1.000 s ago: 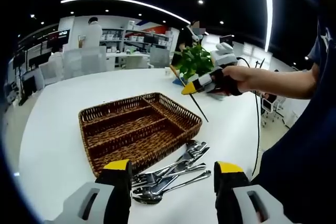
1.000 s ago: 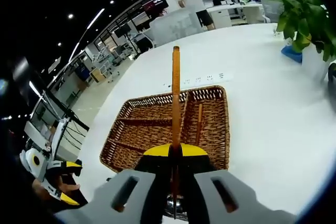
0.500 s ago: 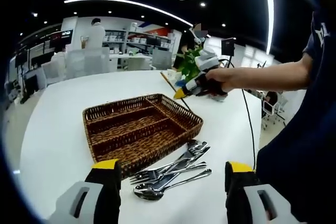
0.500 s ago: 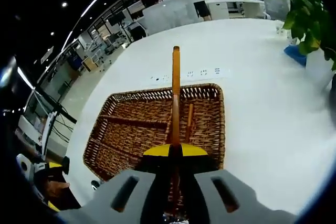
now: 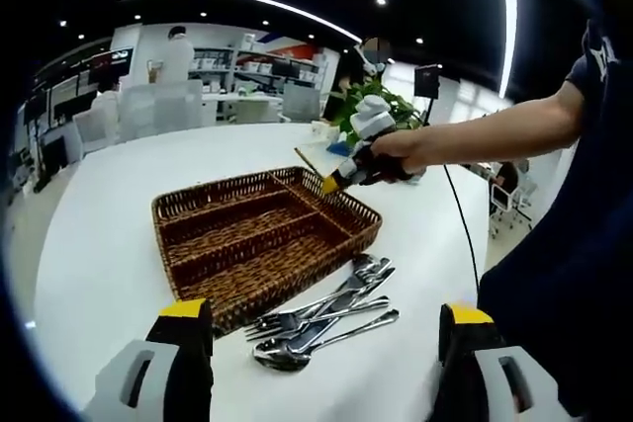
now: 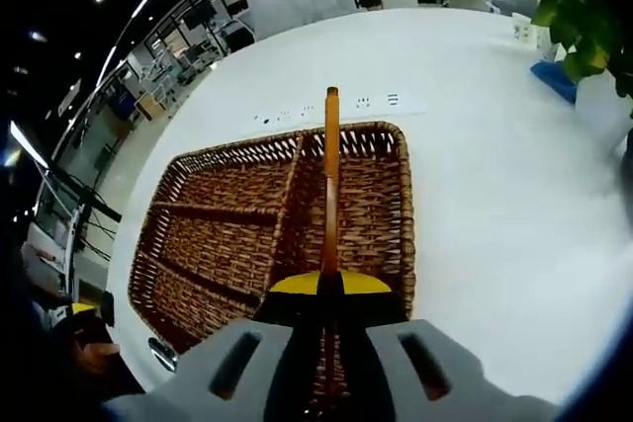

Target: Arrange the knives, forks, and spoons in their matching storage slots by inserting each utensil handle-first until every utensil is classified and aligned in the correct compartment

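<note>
A brown wicker basket (image 5: 213,207) with divided compartments lies on the white table (image 5: 109,244). Several steel forks and spoons (image 5: 321,318) lie piled on the table by its near edge. My left gripper (image 5: 323,313) stands open just short of that pile, holding nothing. A hand holds my right gripper (image 5: 334,183) over the basket's far right corner. In the right gripper view, my right gripper (image 6: 330,282) is shut on a wooden-handled utensil (image 6: 330,175). Its handle points forward over the end compartment of the basket (image 6: 406,205). The utensil's working end is hidden.
A potted green plant (image 5: 381,106) stands on the table behind the basket; it is at the far right in the right gripper view (image 6: 584,7), above a blue object (image 6: 557,78). A power socket strip (image 6: 326,108) sits in the table beyond the basket. A person's arm (image 5: 495,140) crosses from the right.
My right gripper has carried the wooden-handled utensil from the plant side to over the basket's end compartment. The left gripper view has shifted slightly; the cutlery pile has not moved.
</note>
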{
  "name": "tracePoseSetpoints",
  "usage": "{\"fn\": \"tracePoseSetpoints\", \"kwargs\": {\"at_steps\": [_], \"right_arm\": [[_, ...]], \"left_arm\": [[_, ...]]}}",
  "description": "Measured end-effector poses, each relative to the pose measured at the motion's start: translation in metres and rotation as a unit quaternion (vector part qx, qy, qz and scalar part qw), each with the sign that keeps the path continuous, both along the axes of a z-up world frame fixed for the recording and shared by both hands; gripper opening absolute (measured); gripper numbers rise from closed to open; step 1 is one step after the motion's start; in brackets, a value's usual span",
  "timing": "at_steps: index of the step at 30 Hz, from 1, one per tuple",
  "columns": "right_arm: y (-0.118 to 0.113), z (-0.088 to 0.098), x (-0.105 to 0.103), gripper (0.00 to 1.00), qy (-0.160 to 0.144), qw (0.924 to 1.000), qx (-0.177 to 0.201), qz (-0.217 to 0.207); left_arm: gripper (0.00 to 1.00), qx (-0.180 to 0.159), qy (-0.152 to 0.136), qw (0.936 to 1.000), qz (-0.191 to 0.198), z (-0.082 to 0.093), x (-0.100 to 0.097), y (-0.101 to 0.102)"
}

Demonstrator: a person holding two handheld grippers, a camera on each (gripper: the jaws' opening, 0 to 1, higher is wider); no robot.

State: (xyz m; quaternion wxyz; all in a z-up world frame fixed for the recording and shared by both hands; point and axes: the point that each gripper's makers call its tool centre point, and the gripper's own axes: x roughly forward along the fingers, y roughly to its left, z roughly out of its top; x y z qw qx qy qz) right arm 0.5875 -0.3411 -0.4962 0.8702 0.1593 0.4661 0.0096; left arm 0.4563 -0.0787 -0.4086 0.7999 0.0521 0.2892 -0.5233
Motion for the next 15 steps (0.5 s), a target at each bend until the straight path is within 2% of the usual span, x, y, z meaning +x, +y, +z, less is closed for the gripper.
{"fn": "tracePoseSetpoints", "kwargs": {"at_steps": [5,10,15], "right_arm": [[0.004,-0.009,0.004,0.03,0.014,0.9999,-0.003,0.000],[0.006,-0.024,-0.001,0.03,0.043,0.9990,-0.010,-0.003],[0.007,-0.028,-0.001,0.03,0.053,0.9984,-0.020,-0.004]], "left_arm": [[1.00,0.006,-0.002,1.0000,-0.001,-0.001,0.005,0.002],[1.00,0.004,0.002,1.0000,0.003,-0.003,0.006,0.003],[1.00,0.009,0.007,0.9999,0.002,-0.007,0.004,0.003]]}}
